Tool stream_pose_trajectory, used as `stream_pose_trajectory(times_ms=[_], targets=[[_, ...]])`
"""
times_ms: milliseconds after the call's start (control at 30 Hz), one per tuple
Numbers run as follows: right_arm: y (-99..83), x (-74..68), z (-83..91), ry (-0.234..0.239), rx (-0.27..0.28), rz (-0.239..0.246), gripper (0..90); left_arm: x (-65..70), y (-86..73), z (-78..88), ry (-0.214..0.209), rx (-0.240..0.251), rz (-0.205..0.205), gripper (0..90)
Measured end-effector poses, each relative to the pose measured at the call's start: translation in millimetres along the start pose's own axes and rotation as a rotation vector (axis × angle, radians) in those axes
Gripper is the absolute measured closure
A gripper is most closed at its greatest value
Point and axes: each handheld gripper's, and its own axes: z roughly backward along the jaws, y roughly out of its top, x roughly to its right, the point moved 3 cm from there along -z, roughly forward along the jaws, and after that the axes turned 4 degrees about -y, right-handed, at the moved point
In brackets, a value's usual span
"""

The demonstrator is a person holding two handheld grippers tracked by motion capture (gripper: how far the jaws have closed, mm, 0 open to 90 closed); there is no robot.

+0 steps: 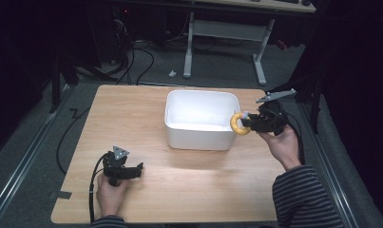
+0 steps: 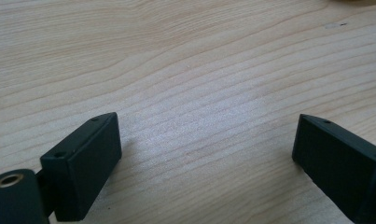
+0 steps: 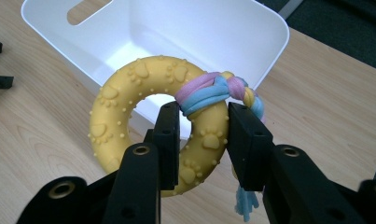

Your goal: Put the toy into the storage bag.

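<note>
A yellow ring toy (image 3: 129,116) with paw prints and a pink-and-blue braided rope (image 3: 213,91) is held in my right gripper (image 3: 204,140), whose jaws are shut on the ring's near side. In the high view the ring (image 1: 237,124) hangs just right of the white bin (image 1: 201,137), at its right rim, with my right gripper (image 1: 248,122) behind it. My left gripper (image 1: 140,167) rests low over the table's front left, open, its fingers (image 2: 85,163) wide apart over bare wood.
The white bin's inside (image 3: 176,32) holds nothing that I can see; a handle slot (image 3: 90,10) is cut in one wall. The wooden table (image 1: 132,109) stands on grey floor, with a desk frame (image 1: 227,33) and cables beyond its far edge.
</note>
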Motion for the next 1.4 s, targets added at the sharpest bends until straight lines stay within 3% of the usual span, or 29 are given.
stream_pose_trajectory(times_ms=[633, 1400], targets=[[28.7, -4.5, -10.8, -0.010, -0.001, 0.035, 66.4, 0.0, 0.0, 0.0, 0.000, 0.000, 0.000, 8.3], [57.5, -19.5, -33.0, -0.003, -0.011, 0.076, 66.4, 0.0, 0.0, 0.0, 0.000, 0.000, 0.000, 8.4]])
